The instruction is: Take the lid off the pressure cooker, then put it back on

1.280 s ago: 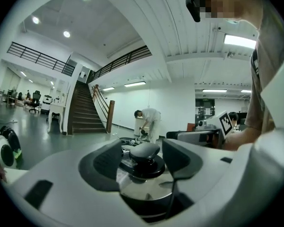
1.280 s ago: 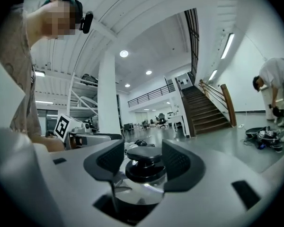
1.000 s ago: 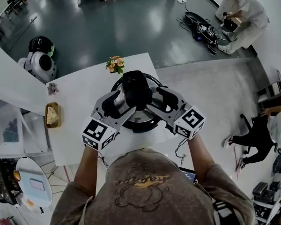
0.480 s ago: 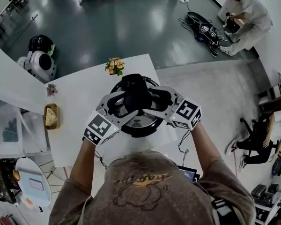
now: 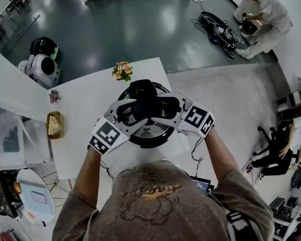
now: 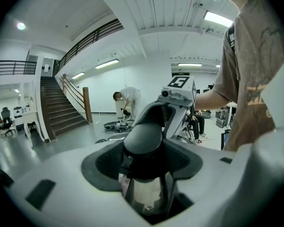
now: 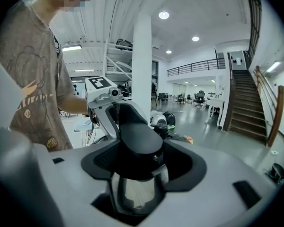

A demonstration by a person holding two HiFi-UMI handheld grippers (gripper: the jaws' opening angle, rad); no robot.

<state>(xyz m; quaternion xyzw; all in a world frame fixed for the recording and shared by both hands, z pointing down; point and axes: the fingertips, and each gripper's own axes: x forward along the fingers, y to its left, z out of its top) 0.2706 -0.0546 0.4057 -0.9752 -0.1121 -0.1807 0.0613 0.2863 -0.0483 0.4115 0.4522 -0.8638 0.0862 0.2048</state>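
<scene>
We're looking at a flat white table point(image 5: 85, 109) lying under the round pressure cooker point(image 5: 146, 144). The shiny steel lid point(image 5: 149, 132) is sitting on top of the cooker, w/ a chunky black lid handle point(image 5: 143, 95) rising over it. L gripper point(image 5: 132, 109) is reaching in from the cooker's left and R gripper point(image 5: 163, 108) from its right. Both are tilting slightly down, forearms angling inward. Each pair of jaws has just been closing and is clamping that handle, pads set wide on its sides. A small flower bunch point(image 5: 122, 69) is standing beyond the cooker.
</scene>
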